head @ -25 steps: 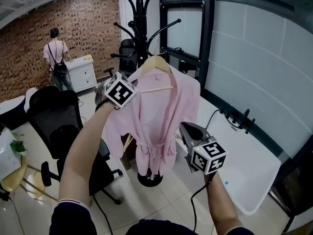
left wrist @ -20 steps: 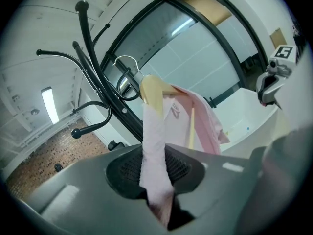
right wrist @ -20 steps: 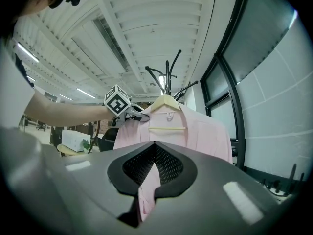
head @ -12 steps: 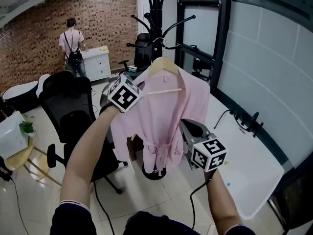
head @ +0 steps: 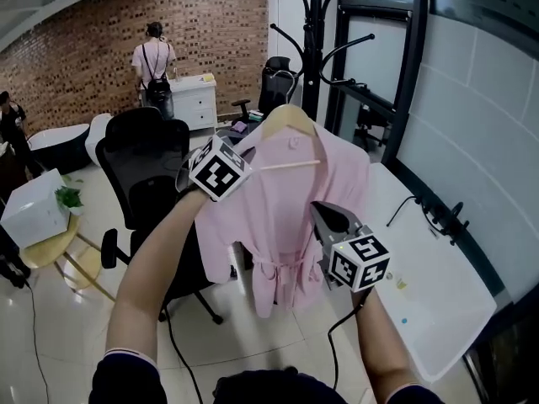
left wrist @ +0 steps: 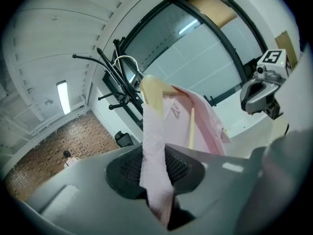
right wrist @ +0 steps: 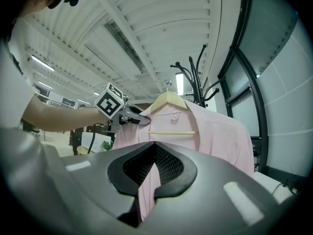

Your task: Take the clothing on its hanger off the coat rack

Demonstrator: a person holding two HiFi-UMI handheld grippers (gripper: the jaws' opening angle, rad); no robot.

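Fabric at the pink robe's (head: pixel 290 200) shoulder is clenched in the left tongs (left wrist: pixel 156 175). The right tongs (right wrist: pixel 149 173) are clenched on its front edge. In the head view the robe hangs mid-frame on its wooden hanger (head: pixel 288 118), with the coat rack (head: pixel 313 49) just behind at 12 o'clock and a white bench (head: pixel 438 301) at 4 o'clock.

I am seeing soft, matt pink cloth in the robe (head: pixel 290 200), which is hanging on a smooth, pale wooden hanger (head: pixel 288 118). My left hand-held gripper (left wrist: pixel 156 165) is showing matt grey plastic and ribbed black pads, while the black metal coat rack (head: pixel 313 40) is gleaming slightly.
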